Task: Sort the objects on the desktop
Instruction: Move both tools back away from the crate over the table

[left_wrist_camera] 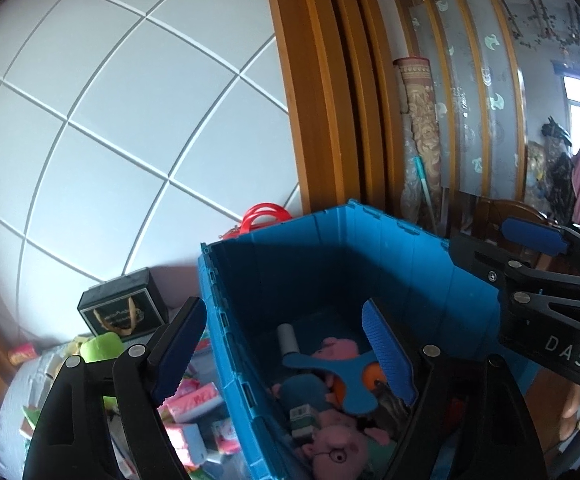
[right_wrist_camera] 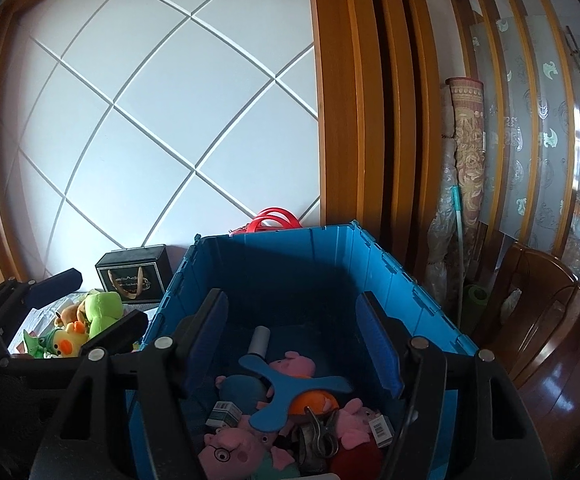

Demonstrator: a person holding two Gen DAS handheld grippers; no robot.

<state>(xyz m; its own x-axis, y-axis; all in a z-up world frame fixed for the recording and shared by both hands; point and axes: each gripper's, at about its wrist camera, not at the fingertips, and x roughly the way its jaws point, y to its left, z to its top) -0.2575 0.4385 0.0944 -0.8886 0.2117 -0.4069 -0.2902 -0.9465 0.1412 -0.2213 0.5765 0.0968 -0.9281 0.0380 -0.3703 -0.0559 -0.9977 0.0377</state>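
Evidently both tools stand empty over the blue crate [right_wrist_camera: 274, 276], which suggests a drop into it is done and the next pick is due; no earlier view confirms that, so it is a judgement only. The left tool [left_wrist_camera: 286, 356] has its blue pads spread wide, one outside the crate's left wall and one over its inside, with nothing between them; the right tool [right_wrist_camera: 295, 344] is likewise wide and empty, hanging above the crate's contents.

Inside the crate lie the sorted things: a flat blue three-armed toy [right_wrist_camera: 290, 390] on top, pink pig plush toys [right_wrist_camera: 234, 448] beneath and beside it, a small white cylinder [right_wrist_camera: 258, 341] towards the crate's far wall, and small boxes.

Left of the crate, on the bench, wait the unsorted things: a green plush [right_wrist_camera: 104, 308], a yellow duck plush [right_wrist_camera: 70, 342], and a heap of pink packets [left_wrist_camera: 198, 420] just beside the crate wall; a black box [right_wrist_camera: 134, 278] stands behind them.

The next move likely calls for swinging a tool leftward clear of the crate rim, then lowering onto one plush.
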